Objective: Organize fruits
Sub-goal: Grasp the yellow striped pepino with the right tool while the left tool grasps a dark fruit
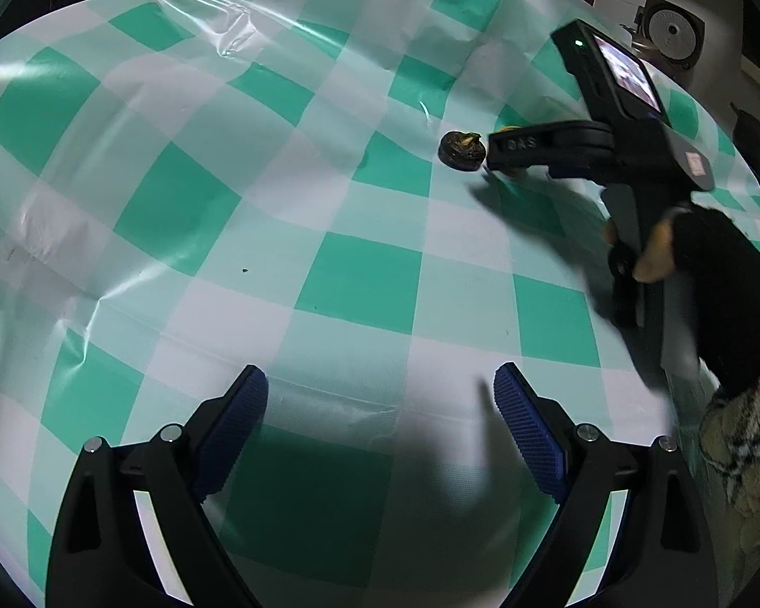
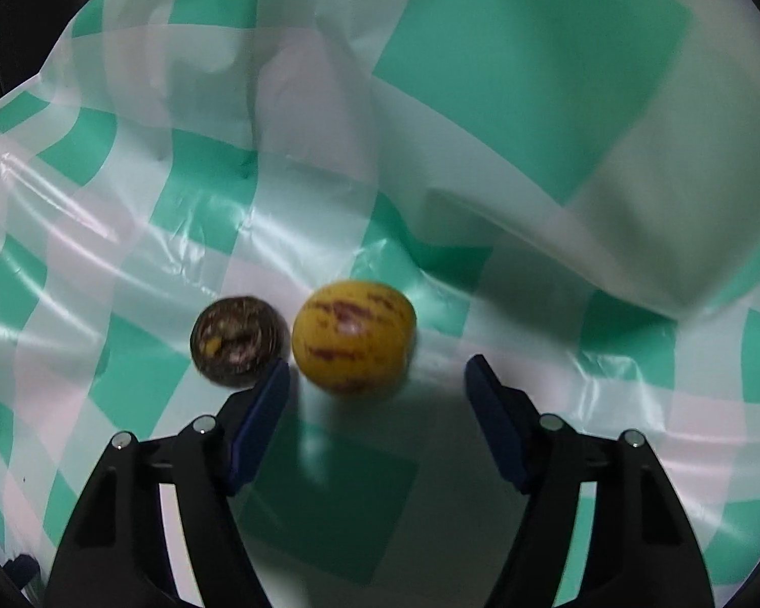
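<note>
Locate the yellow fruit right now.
In the right wrist view, the yellow fruit sits on the checked tablecloth, just ahead of the open right gripper, beside the dark fruit.

Two fruits lie on the table: one yellow fruit (image 2: pixel 353 337) with purple streaks, and one dark brown fruit (image 2: pixel 238 340) just beside it on its left. The dark one also shows in the left wrist view (image 1: pixel 462 150), where the yellow one is mostly hidden behind a gripper finger.

There are two grippers: the left gripper (image 1: pixel 380 395) and the right gripper (image 2: pixel 377 380), each with two fingers carrying blue pads, so four pads in all.

One checked green-and-white tablecloth (image 1: pixel 329 233) covers the table. One gloved hand (image 1: pixel 719 294) is in sight, holding the right gripper's handle.
</note>
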The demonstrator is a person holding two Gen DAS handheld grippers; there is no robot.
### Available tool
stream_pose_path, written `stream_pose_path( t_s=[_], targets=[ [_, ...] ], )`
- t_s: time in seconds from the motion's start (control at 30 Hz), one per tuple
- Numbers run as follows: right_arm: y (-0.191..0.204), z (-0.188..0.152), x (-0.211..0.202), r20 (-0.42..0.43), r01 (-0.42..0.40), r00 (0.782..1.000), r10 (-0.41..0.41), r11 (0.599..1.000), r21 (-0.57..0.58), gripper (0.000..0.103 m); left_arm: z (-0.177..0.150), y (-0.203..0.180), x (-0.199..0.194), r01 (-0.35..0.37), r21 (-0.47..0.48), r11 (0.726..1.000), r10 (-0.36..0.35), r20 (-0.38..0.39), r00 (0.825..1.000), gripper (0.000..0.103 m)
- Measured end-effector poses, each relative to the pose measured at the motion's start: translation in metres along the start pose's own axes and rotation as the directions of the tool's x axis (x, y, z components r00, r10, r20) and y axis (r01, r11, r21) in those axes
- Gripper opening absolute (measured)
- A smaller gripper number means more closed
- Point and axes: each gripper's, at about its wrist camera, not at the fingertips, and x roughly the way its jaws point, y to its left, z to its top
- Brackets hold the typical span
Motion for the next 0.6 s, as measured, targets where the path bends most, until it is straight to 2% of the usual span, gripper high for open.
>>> stream_pose_path(
  t_s=[0.07,0.13,0.17,0.3,0.4,0.6],
  targets=[
    [0.001,0.003,0.005,0.000,0.003,1.000,-0.003,1.000,0.007,0.066,0.000,0.000,0.000,-0.001,0.002,1.000,0.001,-0.001,1.000,0.088],
    [-0.001,0.005,0.006,0.008,-0.003,1.000,0.003,1.000,0.019,0.055,0.000,0.000,0.000,0.000,0.001,1.000,0.000,-0.001,1.000,0.088],
    [-0.002,0.005,0.004,0.015,-0.023,1.000,0.023,0.999,0.025,0.043,0.000,0.000,0.000,-0.001,0.002,1.000,0.001,-0.001,1.000,0.088],
    [-0.014,-0.012,-0.016,0.054,-0.099,0.994,0.094,0.990,0.101,0.043,-0.001,0.000,0.002,-0.004,0.004,1.000,0.004,-0.002,1.000,0.088],
    [-0.028,-0.040,-0.045,0.112,-0.152,0.984,0.135,0.976,0.157,0.043,-0.001,0.000,0.002,-0.005,0.007,1.000,0.005,-0.004,1.000,0.088],
    [-0.051,-0.096,-0.088,0.191,-0.129,0.978,0.089,0.969,0.209,0.043,-0.002,-0.005,0.003,-0.006,0.032,0.999,0.007,-0.018,1.000,0.092]
  ],
)
